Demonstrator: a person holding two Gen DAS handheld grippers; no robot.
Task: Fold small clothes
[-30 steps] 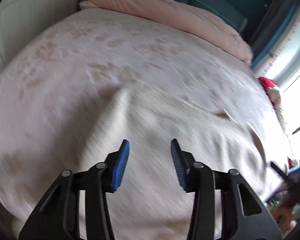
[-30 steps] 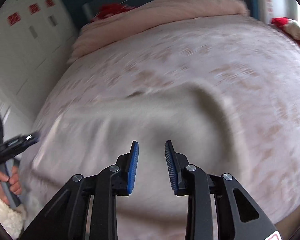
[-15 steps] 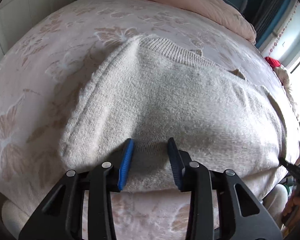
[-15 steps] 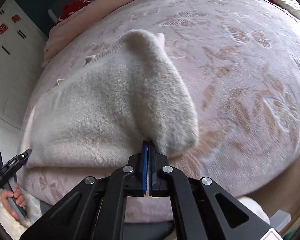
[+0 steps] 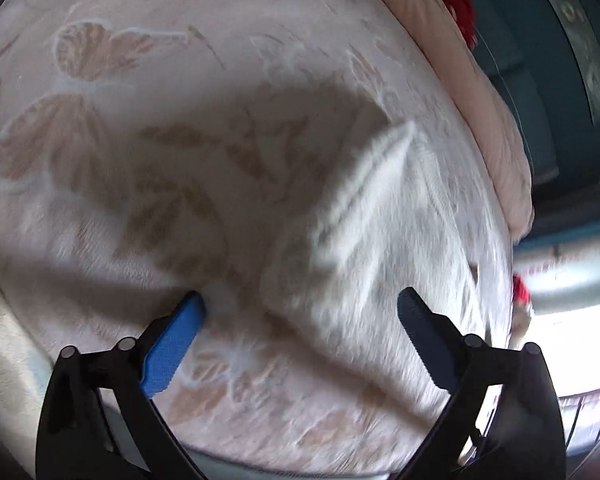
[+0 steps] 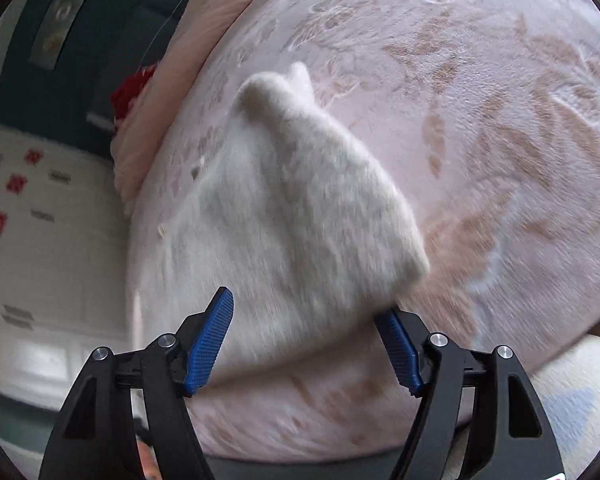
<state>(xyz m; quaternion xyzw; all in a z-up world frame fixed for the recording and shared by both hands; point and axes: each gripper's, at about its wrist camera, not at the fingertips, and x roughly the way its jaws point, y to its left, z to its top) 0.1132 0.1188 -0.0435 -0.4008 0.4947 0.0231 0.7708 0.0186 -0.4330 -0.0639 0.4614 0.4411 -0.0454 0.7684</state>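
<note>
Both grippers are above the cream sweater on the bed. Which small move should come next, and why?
Probably bring the right gripper down onto the sweater's near hem and close on it. Its jaws are opening with the hem lying between the fingers, unpinched. The left gripper is opening too, holding nothing, and the sweater lies flat on the bed cover, still unfolded.

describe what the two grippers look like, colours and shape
Both match. The left gripper has black plastic jaws with angular triangular cut-outs and silver pivot bolts, each tipped with a blue pad. The right gripper is the same build; its blue pads show a fine ribbed texture. No cables, sleeves or hands show.
</note>
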